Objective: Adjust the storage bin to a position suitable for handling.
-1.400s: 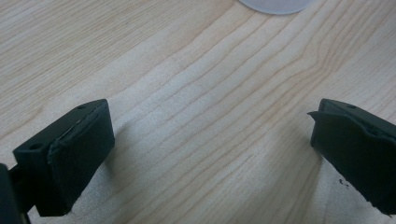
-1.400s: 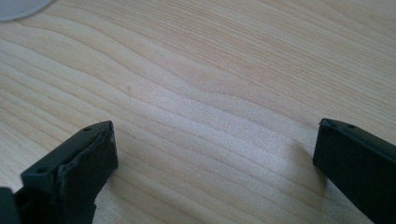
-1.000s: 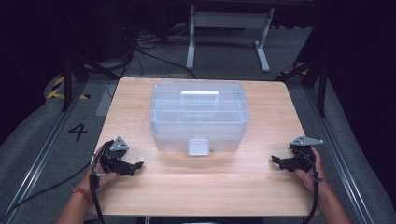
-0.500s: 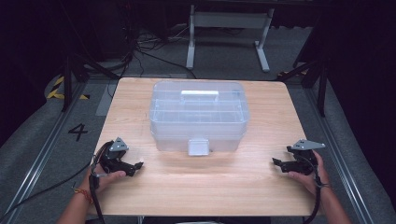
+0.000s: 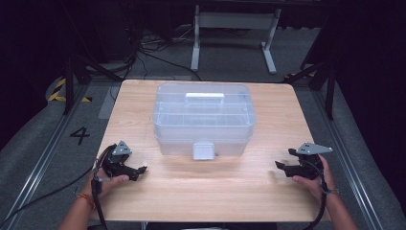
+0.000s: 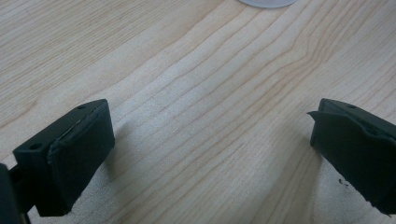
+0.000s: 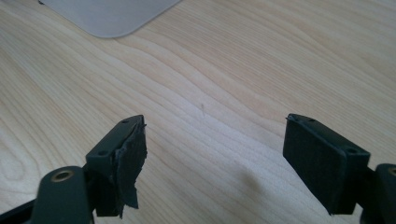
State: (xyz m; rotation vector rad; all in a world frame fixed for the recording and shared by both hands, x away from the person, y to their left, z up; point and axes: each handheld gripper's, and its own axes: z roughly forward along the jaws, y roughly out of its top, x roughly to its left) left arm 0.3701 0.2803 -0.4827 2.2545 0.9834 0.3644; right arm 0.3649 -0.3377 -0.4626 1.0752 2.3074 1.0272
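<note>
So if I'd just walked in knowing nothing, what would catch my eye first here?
Probably the clear plastic box with a white handle and front latch, sitting closed in the middle of the wooden table. Next, the two black hand-held tools at the near edge: the left gripper and right gripper, each with jaws open over bare wood, holding nothing.

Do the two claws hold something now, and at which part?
Nothing is held. The left claw and right claw are both open over the bare table.

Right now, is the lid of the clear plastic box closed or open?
Closed. The lid sits flat on the clear plastic box, its white handle lies down, and the front latch hangs over the box's front wall.
</note>
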